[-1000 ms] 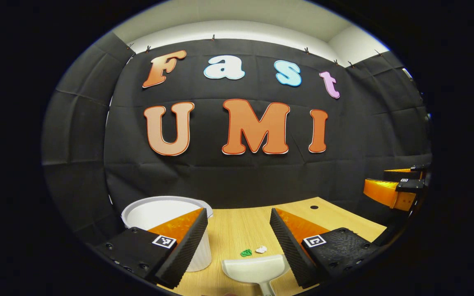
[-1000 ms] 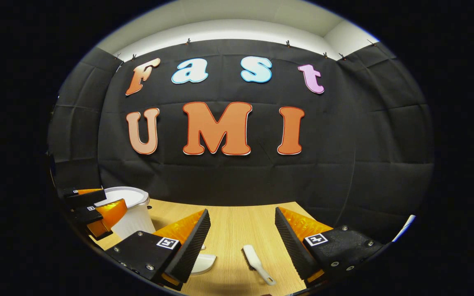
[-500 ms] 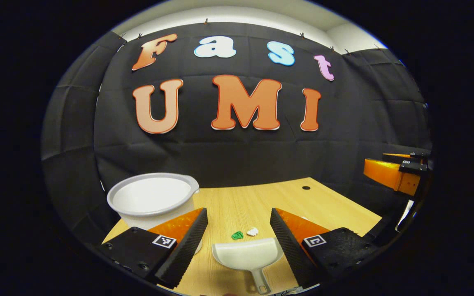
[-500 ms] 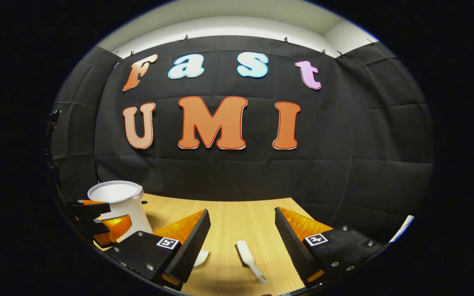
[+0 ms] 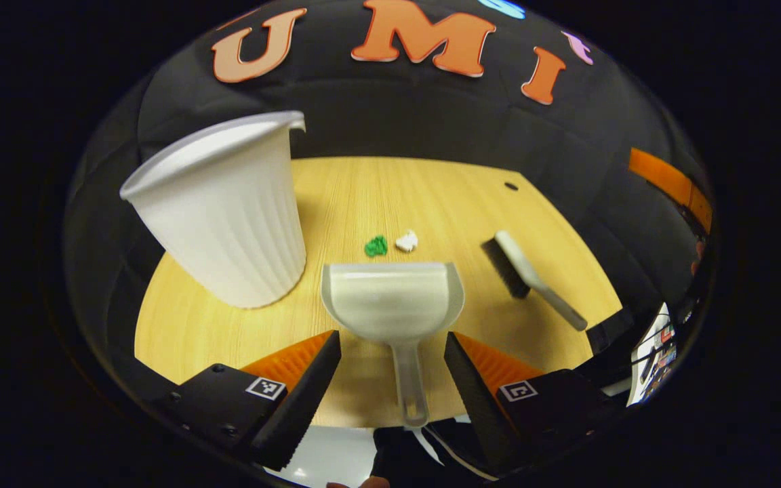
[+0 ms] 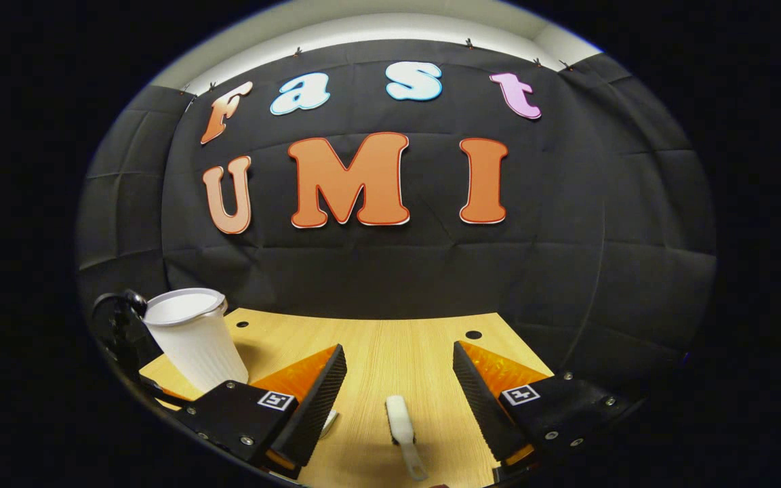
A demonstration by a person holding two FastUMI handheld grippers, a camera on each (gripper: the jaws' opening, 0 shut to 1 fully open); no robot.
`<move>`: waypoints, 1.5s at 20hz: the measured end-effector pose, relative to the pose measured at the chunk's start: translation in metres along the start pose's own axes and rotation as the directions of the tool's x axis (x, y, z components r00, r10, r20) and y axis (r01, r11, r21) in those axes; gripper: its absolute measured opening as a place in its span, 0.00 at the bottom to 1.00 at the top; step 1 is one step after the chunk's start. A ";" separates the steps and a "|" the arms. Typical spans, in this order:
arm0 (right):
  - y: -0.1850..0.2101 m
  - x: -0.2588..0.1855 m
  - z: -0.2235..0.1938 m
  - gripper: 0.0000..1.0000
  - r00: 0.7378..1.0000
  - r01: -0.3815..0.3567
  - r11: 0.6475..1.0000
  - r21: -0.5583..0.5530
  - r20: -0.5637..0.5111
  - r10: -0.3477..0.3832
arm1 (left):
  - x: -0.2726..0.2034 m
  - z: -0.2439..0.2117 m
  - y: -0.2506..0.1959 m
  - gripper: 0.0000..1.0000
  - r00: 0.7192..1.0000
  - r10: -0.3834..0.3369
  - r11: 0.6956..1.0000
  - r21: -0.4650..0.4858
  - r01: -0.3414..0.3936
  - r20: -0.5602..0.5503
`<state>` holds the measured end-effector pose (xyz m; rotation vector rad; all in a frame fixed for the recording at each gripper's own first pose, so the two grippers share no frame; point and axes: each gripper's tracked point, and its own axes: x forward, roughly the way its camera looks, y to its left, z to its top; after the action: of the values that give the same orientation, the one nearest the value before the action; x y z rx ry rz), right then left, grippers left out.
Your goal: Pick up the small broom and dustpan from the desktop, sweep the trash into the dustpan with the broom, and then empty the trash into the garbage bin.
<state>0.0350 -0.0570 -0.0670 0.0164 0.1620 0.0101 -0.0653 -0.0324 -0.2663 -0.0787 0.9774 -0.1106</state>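
1. Left gripper (image 5: pixel 390 366): jaws wide apart, nothing held. It hangs above the near edge of the wooden desktop (image 5: pixel 194 325), with the dustpan handle lying between its fingers and touching neither.
2. Dustpan (image 5: pixel 392 298): white, flat on the desktop, mouth facing away, towards the trash.
3. Trash: a green scrap (image 5: pixel 375 246) and a white scrap (image 5: pixel 407 240), side by side just beyond the dustpan's front lip.
4. Garbage bin (image 5: pixel 228 217): white, ribbed, upright, left of the dustpan.
5. Small broom (image 5: pixel 529 274): lies right of the dustpan, bristles to its left.
6. Right gripper (image 6: pixel 397 396): jaws spread wide, empty, with the broom lying on the desktop between the fingers.
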 end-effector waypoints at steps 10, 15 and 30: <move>-0.056 0.038 -0.037 0.95 0.995 -0.026 0.999 0.042 -0.096 0.030 | 0.066 -0.007 0.012 0.98 0.935 0.069 0.997 0.006 -0.072 -0.349; -0.070 0.046 -0.051 0.95 0.989 -0.038 0.998 0.057 -0.141 0.046 | 0.105 -0.022 0.011 0.98 0.896 0.061 0.996 -0.025 -0.080 -0.439; -0.037 0.050 -0.145 0.95 0.849 -0.219 0.971 0.094 -0.472 0.238 | 0.125 -0.011 0.018 0.34 0.910 0.059 0.996 -0.042 -0.083 -0.410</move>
<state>0.0608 -0.0915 -0.2186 0.0708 0.6611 0.2530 -0.0039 -0.0306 -0.3777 -0.0746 1.4030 -0.0303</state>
